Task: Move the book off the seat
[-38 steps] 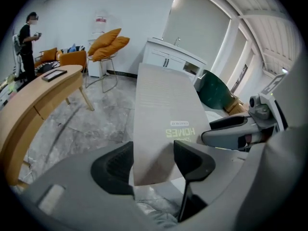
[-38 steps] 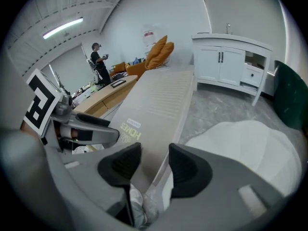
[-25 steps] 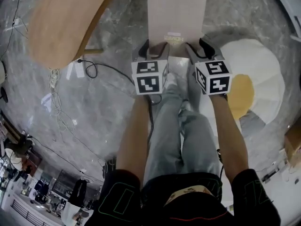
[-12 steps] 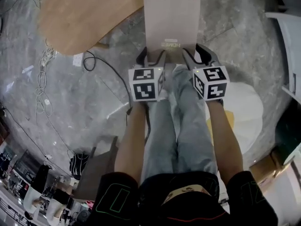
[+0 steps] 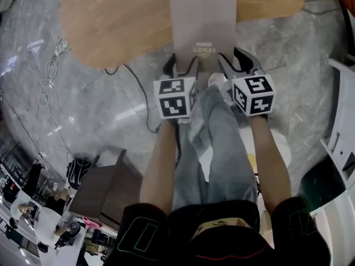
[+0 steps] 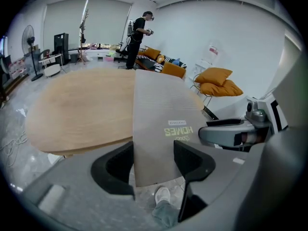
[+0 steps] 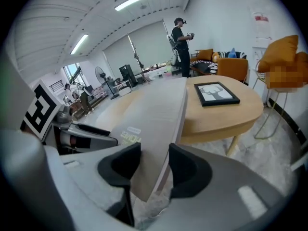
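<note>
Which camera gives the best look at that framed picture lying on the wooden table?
The right gripper view: the whole framed picture shows, deer print included. The head view catches only its cropped edge; the left gripper view misses it.

Right gripper (image 7: 155,170): both jaws closed on near corner of book (image 7: 154,109), grey cover. Book's far end reaches over oval wooden table (image 7: 226,117). Framed deer picture (image 7: 215,93) flat on tabletop. Left gripper (image 7: 84,134) at book's left edge. Person (image 7: 182,40) standing far back, near orange armchair (image 7: 232,64).
</note>
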Tool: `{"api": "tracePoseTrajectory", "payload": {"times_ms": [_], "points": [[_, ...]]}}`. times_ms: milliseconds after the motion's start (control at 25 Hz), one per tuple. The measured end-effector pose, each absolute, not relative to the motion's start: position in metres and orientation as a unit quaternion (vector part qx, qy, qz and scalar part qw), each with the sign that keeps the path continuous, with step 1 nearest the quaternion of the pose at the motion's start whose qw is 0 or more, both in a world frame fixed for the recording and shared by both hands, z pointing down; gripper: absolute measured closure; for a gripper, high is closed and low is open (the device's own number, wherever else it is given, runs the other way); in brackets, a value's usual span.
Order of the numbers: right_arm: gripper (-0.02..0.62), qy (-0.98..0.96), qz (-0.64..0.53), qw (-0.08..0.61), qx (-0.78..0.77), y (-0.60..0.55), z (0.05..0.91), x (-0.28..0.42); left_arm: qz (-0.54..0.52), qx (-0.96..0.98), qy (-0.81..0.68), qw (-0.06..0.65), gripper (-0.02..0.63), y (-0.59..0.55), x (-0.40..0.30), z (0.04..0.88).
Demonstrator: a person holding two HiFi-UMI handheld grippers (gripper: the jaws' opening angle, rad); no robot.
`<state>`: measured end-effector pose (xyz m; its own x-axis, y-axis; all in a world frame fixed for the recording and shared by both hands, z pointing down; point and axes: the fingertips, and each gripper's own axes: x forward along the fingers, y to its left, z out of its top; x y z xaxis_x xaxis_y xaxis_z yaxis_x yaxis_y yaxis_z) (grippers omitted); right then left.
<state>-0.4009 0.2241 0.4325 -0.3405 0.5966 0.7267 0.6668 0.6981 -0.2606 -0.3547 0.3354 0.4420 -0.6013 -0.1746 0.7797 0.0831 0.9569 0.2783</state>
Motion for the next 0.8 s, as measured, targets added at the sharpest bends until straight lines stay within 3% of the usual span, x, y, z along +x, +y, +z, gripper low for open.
{"api": "tracePoseTrajectory", "payload": {"times_ms": [800], "points": [[0.409,-0.769,-0.055,0.432,-0.468,0.353,0.453,-0.548,-0.222,-0.064,-0.88,0.414,0.348,0.456,-0.475,0.458]]}}
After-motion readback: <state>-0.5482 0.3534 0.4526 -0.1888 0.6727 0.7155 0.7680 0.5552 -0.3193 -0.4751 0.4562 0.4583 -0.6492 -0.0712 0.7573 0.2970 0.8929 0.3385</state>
